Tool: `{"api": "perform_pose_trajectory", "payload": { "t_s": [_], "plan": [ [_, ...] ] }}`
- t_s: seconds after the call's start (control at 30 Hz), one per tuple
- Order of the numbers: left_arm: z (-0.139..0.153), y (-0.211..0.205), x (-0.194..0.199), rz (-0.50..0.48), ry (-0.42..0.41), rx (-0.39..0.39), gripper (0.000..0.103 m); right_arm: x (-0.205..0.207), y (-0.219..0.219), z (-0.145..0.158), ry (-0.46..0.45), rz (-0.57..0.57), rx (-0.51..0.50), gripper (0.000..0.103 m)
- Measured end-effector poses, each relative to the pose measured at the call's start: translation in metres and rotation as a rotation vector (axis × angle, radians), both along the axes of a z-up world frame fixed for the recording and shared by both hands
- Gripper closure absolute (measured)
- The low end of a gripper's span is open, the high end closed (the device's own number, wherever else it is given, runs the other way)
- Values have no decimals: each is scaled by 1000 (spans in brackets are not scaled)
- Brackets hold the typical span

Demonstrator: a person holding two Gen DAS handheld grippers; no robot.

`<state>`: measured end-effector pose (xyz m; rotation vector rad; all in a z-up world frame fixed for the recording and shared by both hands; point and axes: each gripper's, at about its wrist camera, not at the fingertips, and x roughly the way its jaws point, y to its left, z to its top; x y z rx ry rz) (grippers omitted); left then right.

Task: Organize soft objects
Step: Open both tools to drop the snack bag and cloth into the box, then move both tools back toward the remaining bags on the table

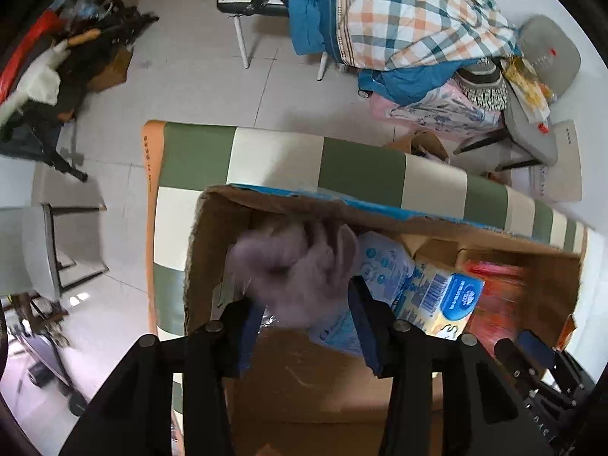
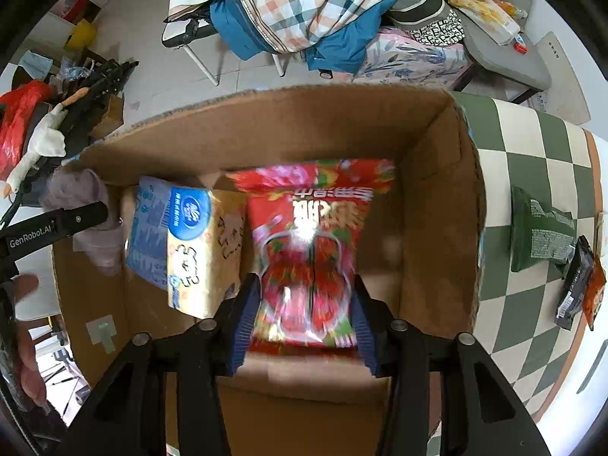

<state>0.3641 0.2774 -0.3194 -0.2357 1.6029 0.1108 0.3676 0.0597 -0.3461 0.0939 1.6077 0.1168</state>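
My left gripper (image 1: 304, 315) sits loose around the lilac cloth (image 1: 300, 266) at the cardboard box's (image 2: 266, 129) left wall. My right gripper (image 2: 304, 304) has let go of the red snack bag (image 2: 307, 228); bare box floor lies right of it.

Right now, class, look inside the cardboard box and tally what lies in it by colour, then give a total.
Pale purple: 1, the cloth
Blue and yellow: 1, the tissue pack
Red: 1, the snack bag
Total: 3 in the cardboard box
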Motion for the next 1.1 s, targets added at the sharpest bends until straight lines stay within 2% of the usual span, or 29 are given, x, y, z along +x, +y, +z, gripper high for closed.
{"api": "perform_pose_trajectory", "payload": {
  "t_s": [0.07, 0.13, 0.2, 0.23, 0.3, 0.4, 0.53, 0.8, 1.1],
  "plan": [
    [4, 2, -1, 12, -7, -12, 56, 1, 1, 5, -18, -4, -2, 38],
    [10, 2, -3, 15, -22, -10, 35, 1, 1, 10, -29, -5, 2, 34],
    [18, 0, -7, 15, -45, 4, 19, 0, 1, 14, -29, -5, 9, 32],
    [21, -1, -9, 12, -55, 8, 16, -1, 1, 16, -28, -5, 12, 31],
    [27, -4, -17, 8, -71, 21, 15, -5, 1, 20, -34, 5, 5, 23],
    [34, -10, -32, -4, -103, 45, 5, -15, 2, 24, -37, 18, 3, 17],
    [39, -16, -58, 2, -132, 58, 5, -31, 0, 27, -32, 25, 16, 1],
    [53, -32, -100, -10, -177, 69, 4, -68, -6, 41, -62, 47, 8, 0],
    [106, -56, -161, -26, -305, 88, 4, -120, -23, 84, -184, 56, -35, 0]
  ]
}}
